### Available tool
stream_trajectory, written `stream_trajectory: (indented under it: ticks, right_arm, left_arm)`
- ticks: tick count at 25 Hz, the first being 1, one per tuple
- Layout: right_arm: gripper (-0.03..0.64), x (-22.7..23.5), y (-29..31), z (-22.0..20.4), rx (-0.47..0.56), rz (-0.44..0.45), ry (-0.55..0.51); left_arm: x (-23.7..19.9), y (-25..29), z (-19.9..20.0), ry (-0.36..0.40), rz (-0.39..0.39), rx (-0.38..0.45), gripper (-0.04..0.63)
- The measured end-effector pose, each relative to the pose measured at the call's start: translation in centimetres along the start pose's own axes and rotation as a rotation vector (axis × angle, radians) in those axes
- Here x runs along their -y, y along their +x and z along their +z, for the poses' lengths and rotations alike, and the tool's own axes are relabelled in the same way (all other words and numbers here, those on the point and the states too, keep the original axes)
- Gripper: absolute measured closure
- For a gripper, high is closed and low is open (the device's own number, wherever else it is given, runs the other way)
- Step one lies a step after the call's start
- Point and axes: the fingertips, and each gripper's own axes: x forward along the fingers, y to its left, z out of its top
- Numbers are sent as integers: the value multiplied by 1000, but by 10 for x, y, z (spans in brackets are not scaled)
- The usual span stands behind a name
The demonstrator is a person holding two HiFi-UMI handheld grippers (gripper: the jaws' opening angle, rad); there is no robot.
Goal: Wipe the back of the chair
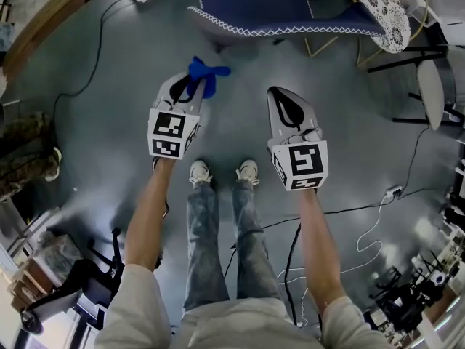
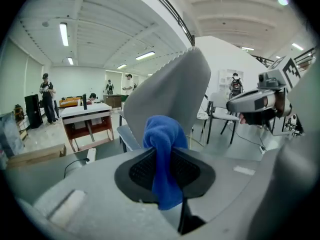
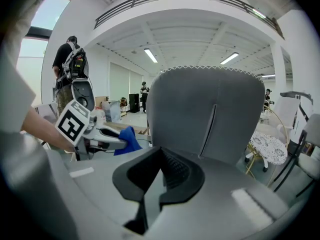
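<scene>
My left gripper (image 1: 192, 84) fingers pinch a limp blue terry cloth (image 2: 164, 154) mid-fold (light, slip-prone); right gripper (image 1: 282, 102) fingers closed, empty; grey upholstered chair back (image 3: 210, 114) ahead.

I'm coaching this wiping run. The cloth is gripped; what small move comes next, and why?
Probably ease the left gripper forward until the blue cloth touches the chair back. The cloth is clamped in its jaws but sits short of it, floor showing between them in the head view. The right gripper is shut and empty.
</scene>
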Motion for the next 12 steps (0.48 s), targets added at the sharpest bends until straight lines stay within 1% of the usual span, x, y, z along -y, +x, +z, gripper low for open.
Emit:
stream_trajectory:
  ticks: [3,7,9,12]
  right_arm:
    - [617,-5,-13,2,6,-12,13]
    - [617,-8,-36,12,29,-26,35]
    - [617,-7,-50,20,37,-38,57]
    - [617,-3,-72,41,50,-53,66]
  left_arm:
    - [10,-31,24,-5,17,50,529]
    - [27,-73,65,47,44,118,530]
    - [38,-93,85,57,49,155,531]
    - [53,-122,113,60,52,191,531]
